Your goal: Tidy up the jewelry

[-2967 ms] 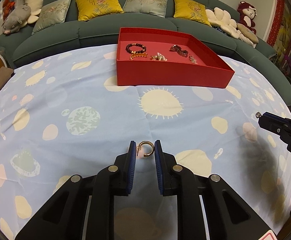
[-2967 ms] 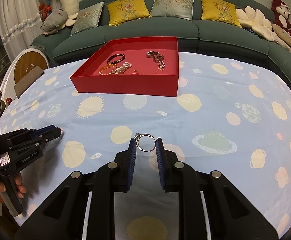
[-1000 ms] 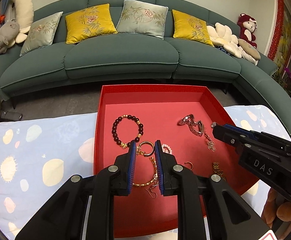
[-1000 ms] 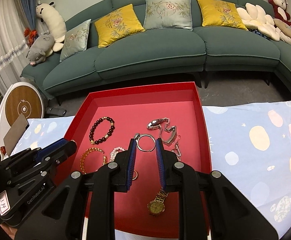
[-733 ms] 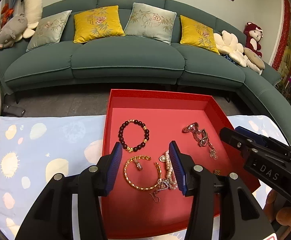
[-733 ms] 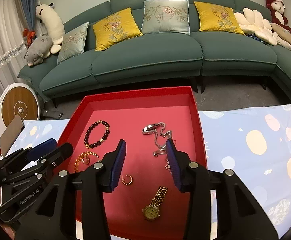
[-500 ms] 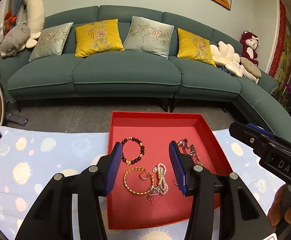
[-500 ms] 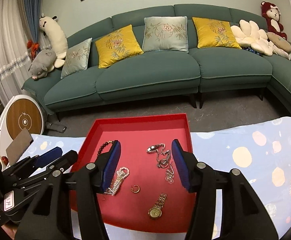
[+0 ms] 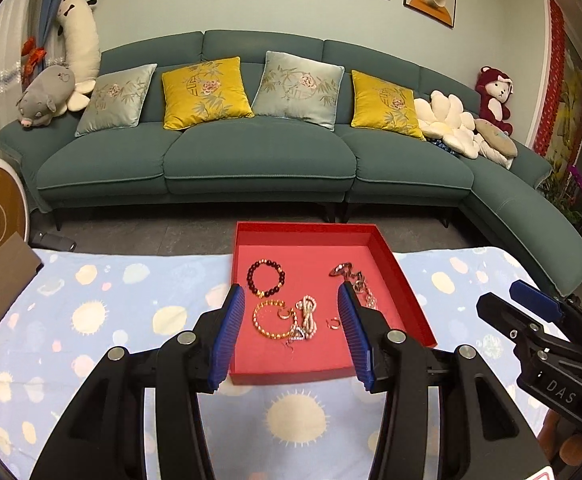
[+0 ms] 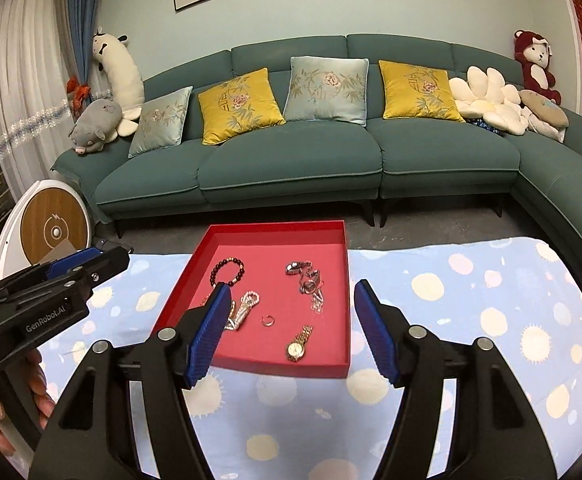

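A red tray (image 9: pixel 413 300) (image 10: pixel 347 280) stands on the table's far edge and holds jewelry: a dark bead bracelet (image 9: pixel 267 279) (image 10: pixel 229 270), a gold chain bracelet (image 9: pixel 270 318), a pearl strand (image 9: pixel 308 312) (image 10: pixel 247 308), silver pieces (image 9: pixel 351 274) (image 10: pixel 307 278), a small ring (image 10: pixel 267 320) and a gold watch (image 10: pixel 298 343). My left gripper (image 9: pixel 292 330) is open and empty, held above the tray's near side. My right gripper (image 10: pixel 289 330) is open and empty, likewise above the tray. Each gripper shows at the other view's edge.
A blue tablecloth with sun and planet prints (image 9: pixel 91 320) covers the table. A teal sofa (image 9: pixel 251 152) with cushions and plush toys stands behind. A round white-and-wood device (image 10: pixel 53 232) and a brown card (image 9: pixel 3 276) are at the left.
Both grippers carried rings from the cloth to the tray, opened and dropped them there. Since then both have pulled back and up, still open.
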